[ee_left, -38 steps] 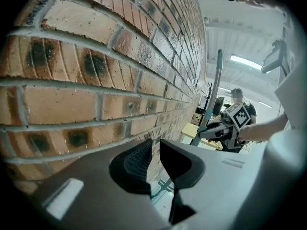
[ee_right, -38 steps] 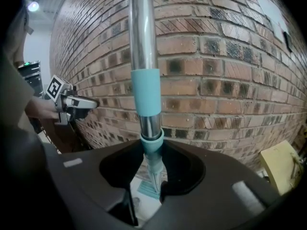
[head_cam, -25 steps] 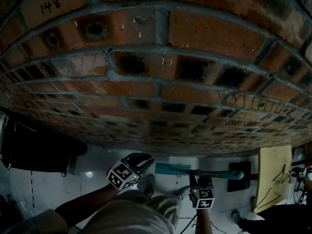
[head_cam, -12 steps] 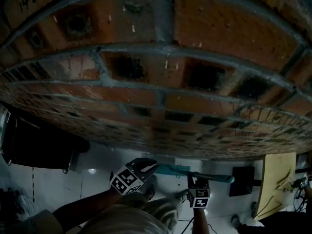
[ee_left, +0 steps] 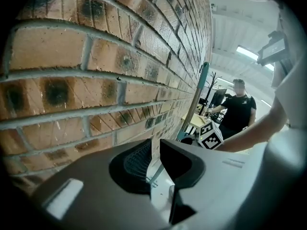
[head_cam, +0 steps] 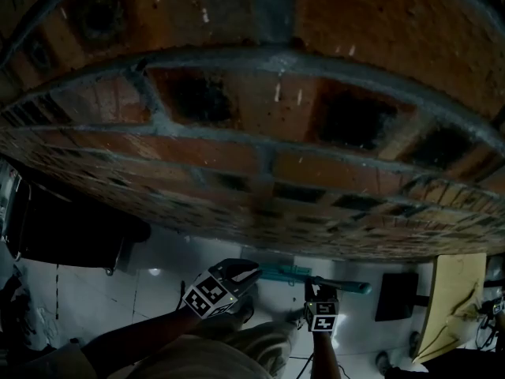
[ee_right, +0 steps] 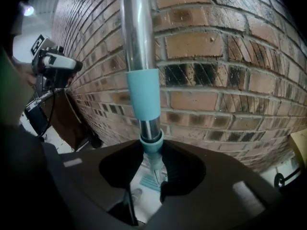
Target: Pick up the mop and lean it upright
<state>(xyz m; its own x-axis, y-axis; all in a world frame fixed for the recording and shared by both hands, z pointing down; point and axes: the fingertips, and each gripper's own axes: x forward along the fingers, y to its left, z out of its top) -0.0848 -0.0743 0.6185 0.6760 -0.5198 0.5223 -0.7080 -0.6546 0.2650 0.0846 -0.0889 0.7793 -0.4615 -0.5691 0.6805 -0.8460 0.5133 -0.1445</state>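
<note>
The mop stands by the brick wall (head_cam: pixel 260 133). In the head view its teal handle (head_cam: pixel 341 285) runs from my right gripper (head_cam: pixel 319 297), and its flat teal head (head_cam: pixel 278 273) lies on the white floor. In the right gripper view the silver pole (ee_right: pixel 137 32) with a teal sleeve (ee_right: pixel 144 99) rises from between the jaws, and my right gripper (ee_right: pixel 152 153) is shut on it at the collar. My left gripper (head_cam: pixel 241 272) hovers to the left of the mop and does not touch it. Its jaws (ee_left: pixel 154 153) stand open by a narrow gap with nothing between them. From there the pole (ee_left: pixel 194 104) leans along the wall.
A dark bulky object (head_cam: pixel 71 239) sits on the floor at the left. A black box (head_cam: pixel 398 294) and a yellowish board (head_cam: pixel 454 298) lie at the right. A person in black (ee_left: pixel 238 111) stands in the background beyond the mop.
The wall looms larger in the head view. The handle's teal end has drawn in toward my right gripper, which keeps its hold. The left gripper has barely shifted.
</note>
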